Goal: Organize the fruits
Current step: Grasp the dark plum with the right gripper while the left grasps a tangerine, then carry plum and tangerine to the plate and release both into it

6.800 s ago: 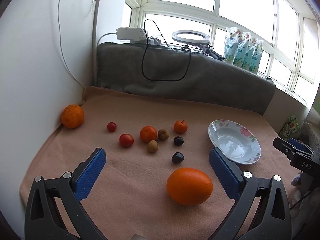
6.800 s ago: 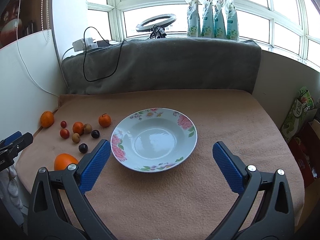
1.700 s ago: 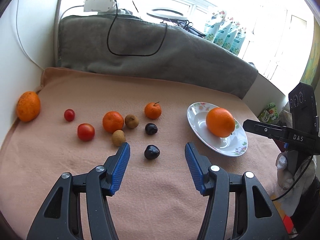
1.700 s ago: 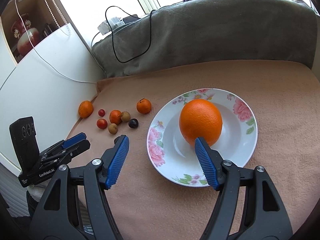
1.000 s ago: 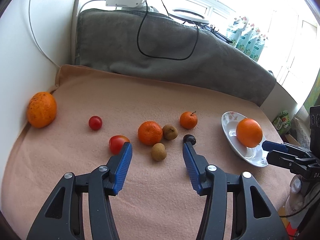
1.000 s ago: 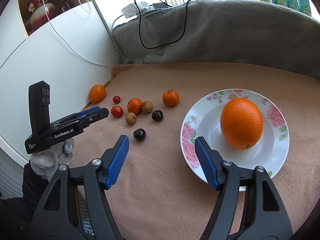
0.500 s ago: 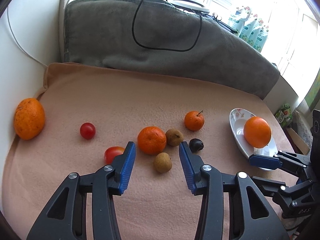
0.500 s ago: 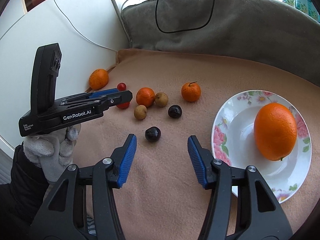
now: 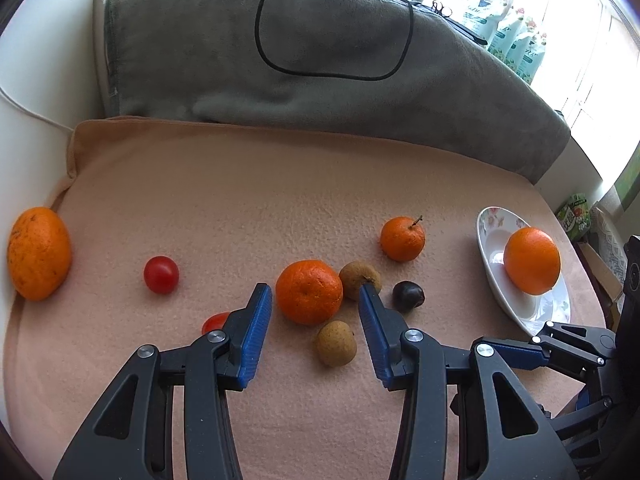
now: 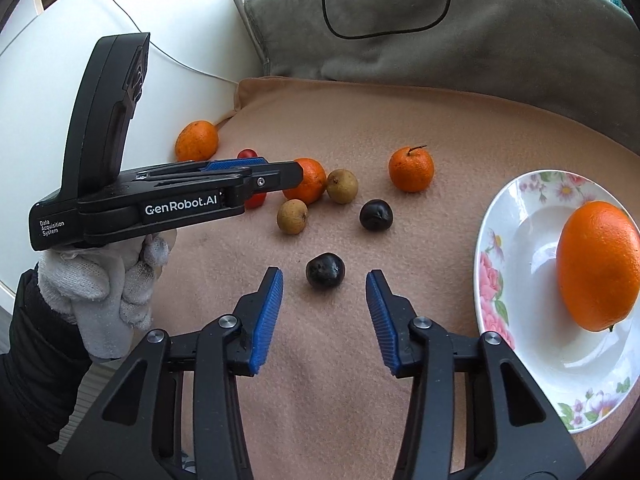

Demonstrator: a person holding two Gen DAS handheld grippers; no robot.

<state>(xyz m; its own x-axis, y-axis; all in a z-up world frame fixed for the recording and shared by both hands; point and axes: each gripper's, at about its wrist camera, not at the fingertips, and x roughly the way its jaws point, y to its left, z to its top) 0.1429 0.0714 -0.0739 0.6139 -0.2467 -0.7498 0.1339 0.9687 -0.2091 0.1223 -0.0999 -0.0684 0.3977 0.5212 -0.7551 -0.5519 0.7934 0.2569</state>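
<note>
My left gripper (image 9: 315,295) is open, its blue pads on either side of a mandarin (image 9: 309,291) on the peach cloth; it also shows in the right wrist view (image 10: 276,172). My right gripper (image 10: 324,278) is open, just short of a dark plum (image 10: 325,270). A second dark plum (image 10: 375,215), two brown longans (image 10: 292,216) (image 10: 342,186), a stemmed tangerine (image 10: 411,169), two cherry tomatoes (image 9: 161,274) (image 9: 215,322) and a big orange (image 9: 39,253) at the far left lie loose. A large orange (image 10: 597,265) sits in the floral plate (image 10: 516,280).
A grey blanket (image 9: 320,52) with a black cable covers the raised back edge. A white wall (image 10: 100,40) bounds the left. Bottles (image 9: 512,36) stand at the window. The table's right edge drops off past the plate (image 9: 524,304).
Both grippers have moved forward and down toward the fruit. The left now flanks the mandarin, the right has closed in on the near plum. Both jaws have narrowed a little.
</note>
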